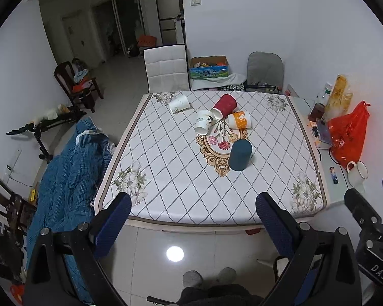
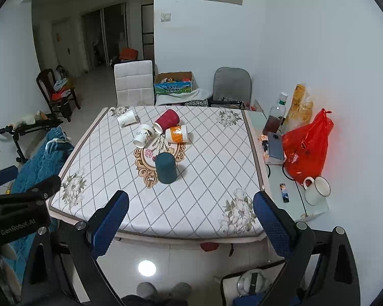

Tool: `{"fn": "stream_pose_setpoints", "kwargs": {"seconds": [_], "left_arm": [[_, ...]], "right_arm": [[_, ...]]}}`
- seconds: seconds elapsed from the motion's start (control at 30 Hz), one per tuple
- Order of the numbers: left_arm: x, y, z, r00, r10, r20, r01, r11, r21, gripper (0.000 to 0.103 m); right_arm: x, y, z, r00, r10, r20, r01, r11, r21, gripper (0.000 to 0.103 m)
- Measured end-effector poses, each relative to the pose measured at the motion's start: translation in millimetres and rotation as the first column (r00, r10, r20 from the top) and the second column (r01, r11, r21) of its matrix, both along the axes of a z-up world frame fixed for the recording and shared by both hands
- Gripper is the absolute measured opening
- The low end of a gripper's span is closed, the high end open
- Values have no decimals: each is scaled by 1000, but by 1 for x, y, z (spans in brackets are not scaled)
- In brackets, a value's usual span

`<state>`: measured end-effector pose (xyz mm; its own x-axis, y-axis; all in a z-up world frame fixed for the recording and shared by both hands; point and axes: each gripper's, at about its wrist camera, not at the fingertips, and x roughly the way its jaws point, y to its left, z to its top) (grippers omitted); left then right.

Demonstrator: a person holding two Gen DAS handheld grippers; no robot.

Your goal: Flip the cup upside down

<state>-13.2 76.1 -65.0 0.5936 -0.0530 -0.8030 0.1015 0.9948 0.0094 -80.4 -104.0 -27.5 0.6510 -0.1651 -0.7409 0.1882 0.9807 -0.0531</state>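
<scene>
While both tools hung back over the tiled floor, short of the near edge of the square table with the diamond-patterned floral cloth point(image 1: 181, 199), nothing had yet been gripped. The left gripper point(image 1: 192, 209) had its blue padded jaws spread wide and empty; the right gripper point(image 2: 191, 206) stood likewise apart and empty. Nearest them on the cloth, just on the near side of the ornate centre medallion, stood the dark teal cylindrical cup point(image 1: 240, 154), closed end up, apparently inverted already. Beyond the medallion lay a cluster on their sides: a white paper cup point(image 1: 204, 125), a red ribbed paper cup point(image 1: 224, 106) and an orange-and-white paper cup point(image 1: 240, 119), touching. Farther left lay another white printed paper cup point(image 1: 179, 103). By my judgement the approach was in hand; next, one gripper needed to reach past the teal cup and close across a lying cup's wall.
</scene>
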Motion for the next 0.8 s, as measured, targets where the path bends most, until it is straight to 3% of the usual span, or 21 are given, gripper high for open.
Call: {"fn": "stream_pose_setpoints", "kwargs": {"seconds": [0.8], "left_arm": [[-25, 9, -1, 1000, -6, -3, 6, 1000, -4, 100]], "right_arm": [[-10, 12, 7, 1000, -12, 0, 12, 999, 45, 103]]}}
